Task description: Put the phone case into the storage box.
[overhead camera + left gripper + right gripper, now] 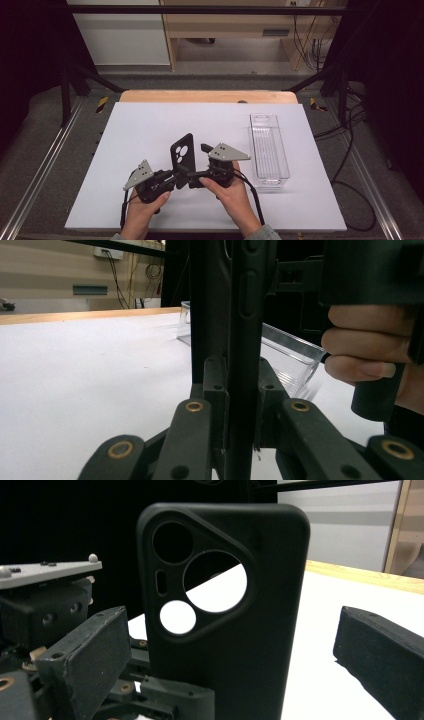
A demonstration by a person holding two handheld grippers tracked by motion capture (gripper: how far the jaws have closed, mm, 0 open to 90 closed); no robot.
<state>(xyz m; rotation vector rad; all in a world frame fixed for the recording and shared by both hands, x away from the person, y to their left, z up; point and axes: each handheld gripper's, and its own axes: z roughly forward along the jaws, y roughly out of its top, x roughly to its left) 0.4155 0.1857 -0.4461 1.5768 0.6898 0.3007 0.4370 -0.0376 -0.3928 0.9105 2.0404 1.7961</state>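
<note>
- The left gripper (172, 179), held low near the table's near edge, is clenched on the lower end of the black phone case (181, 153); the left gripper view shows the case edge-on between the two pads, both pressing its sides.
- The phone case stands upright just ahead of that gripper and between the two tools (its camera cut-outs face the right gripper's camera).
- The right gripper (196, 177) sits just right of the case with its jaws spread wide; in the right gripper view the case rises between them, neither jaw touching it.
- A clear plastic tray (269, 146) lies to the right of the right gripper, apart from it, on the white table (140, 130).
</note>
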